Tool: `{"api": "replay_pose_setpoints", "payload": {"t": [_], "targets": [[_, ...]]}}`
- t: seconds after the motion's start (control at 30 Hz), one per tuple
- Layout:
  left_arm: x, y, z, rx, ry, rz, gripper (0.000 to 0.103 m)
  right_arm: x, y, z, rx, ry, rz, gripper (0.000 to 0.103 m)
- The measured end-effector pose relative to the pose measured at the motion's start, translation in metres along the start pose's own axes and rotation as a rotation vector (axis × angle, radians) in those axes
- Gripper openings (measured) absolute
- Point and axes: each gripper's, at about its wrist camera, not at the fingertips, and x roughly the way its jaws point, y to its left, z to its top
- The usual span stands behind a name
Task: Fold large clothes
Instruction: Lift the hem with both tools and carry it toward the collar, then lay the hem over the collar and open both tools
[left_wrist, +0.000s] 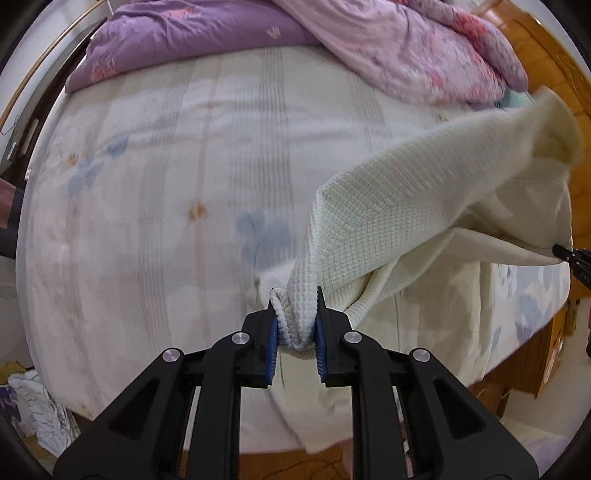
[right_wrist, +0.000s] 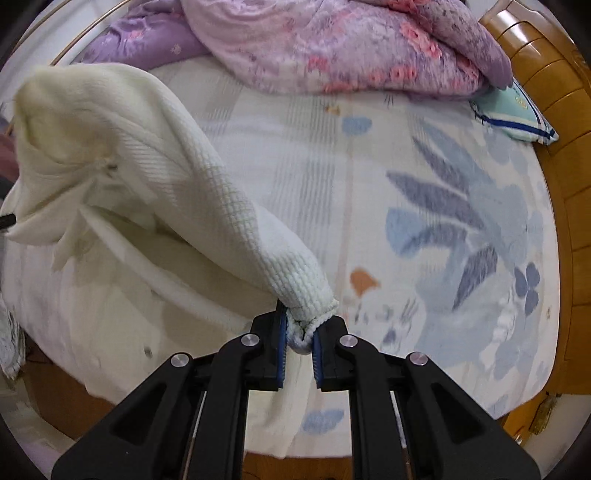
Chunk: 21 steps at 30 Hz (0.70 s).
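Observation:
A cream waffle-knit garment (left_wrist: 399, 206) hangs stretched in the air above the bed. My left gripper (left_wrist: 295, 325) is shut on a bunched corner of it, the knit pinched between the blue pads. In the right wrist view the same garment (right_wrist: 155, 177) runs off to the left, and my right gripper (right_wrist: 301, 334) is shut on another bunched end. The tip of the right gripper (left_wrist: 570, 254) shows at the right edge of the left wrist view. The lower part of the garment drapes down toward the bed's near edge.
The bed sheet (left_wrist: 166, 203) is white with blue leaf prints (right_wrist: 461, 221). A pink and purple floral quilt (right_wrist: 351, 44) is heaped at the far side, with a small pillow (right_wrist: 517, 114) beside it. A wooden bed frame (right_wrist: 565, 184) runs along the right. Crumpled cloth (left_wrist: 40, 410) lies on the floor.

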Motion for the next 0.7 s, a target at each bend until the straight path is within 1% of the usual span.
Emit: {"api": "replay_pose_setpoints", "payload": {"t": [0.03,0.07,0.13,0.17,0.23,0.3,0.33,0.37,0.4,0.47,0.5,0.53,0.57,0.6,0.63,0.67,0.7], "targets": [[0.002,0.000,-0.011,-0.006,0.010,-0.003,0.016,0.003,0.002,-0.010,-0.006,0.015,-0.001,0.010],[0.004,0.001,-0.022,-0.016,0.023,-0.011,0.016,0.008,0.004,-0.027,-0.003,0.043,0.004,0.010],[0.013,0.003,-0.048,-0.053,0.053,-0.024,0.016,0.020,0.007,-0.053,0.007,0.087,0.013,0.010],[0.019,0.004,-0.061,-0.068,0.074,-0.032,0.016,0.030,0.009,-0.069,0.013,0.119,0.011,0.010],[0.038,0.008,-0.090,-0.105,0.129,-0.037,0.016,0.056,0.012,-0.101,0.025,0.202,-0.002,0.011],[0.056,0.011,-0.113,-0.141,0.175,-0.033,0.016,0.077,0.014,-0.124,0.050,0.260,-0.008,0.012],[0.071,0.013,-0.130,-0.172,0.221,-0.028,0.016,0.089,0.015,-0.135,0.071,0.292,-0.005,0.013],[0.080,0.014,-0.137,-0.181,0.248,-0.024,0.017,0.100,0.015,-0.145,0.099,0.329,-0.001,0.020],[0.091,0.013,-0.151,-0.183,0.293,-0.018,0.018,0.106,0.016,-0.151,0.119,0.357,0.006,0.024],[0.099,0.011,-0.165,-0.195,0.342,-0.018,0.021,0.114,0.019,-0.164,0.164,0.441,0.018,0.049],[0.098,0.011,-0.171,-0.218,0.341,-0.035,0.024,0.112,0.020,-0.170,0.183,0.453,0.028,0.055],[0.094,0.012,-0.176,-0.245,0.330,-0.057,0.033,0.109,0.020,-0.174,0.203,0.451,0.050,0.063],[0.092,0.013,-0.177,-0.273,0.329,-0.077,0.054,0.103,0.019,-0.180,0.238,0.445,0.097,0.070],[0.090,0.016,-0.182,-0.327,0.338,-0.107,0.063,0.099,0.018,-0.185,0.272,0.451,0.140,0.074],[0.089,0.018,-0.185,-0.378,0.338,-0.134,0.065,0.097,0.017,-0.189,0.309,0.460,0.177,0.078],[0.089,0.020,-0.187,-0.415,0.337,-0.168,0.065,0.096,0.014,-0.197,0.385,0.467,0.231,0.080],[0.091,0.023,-0.192,-0.472,0.331,-0.228,0.065,0.097,0.012,-0.200,0.431,0.466,0.261,0.080]]}}
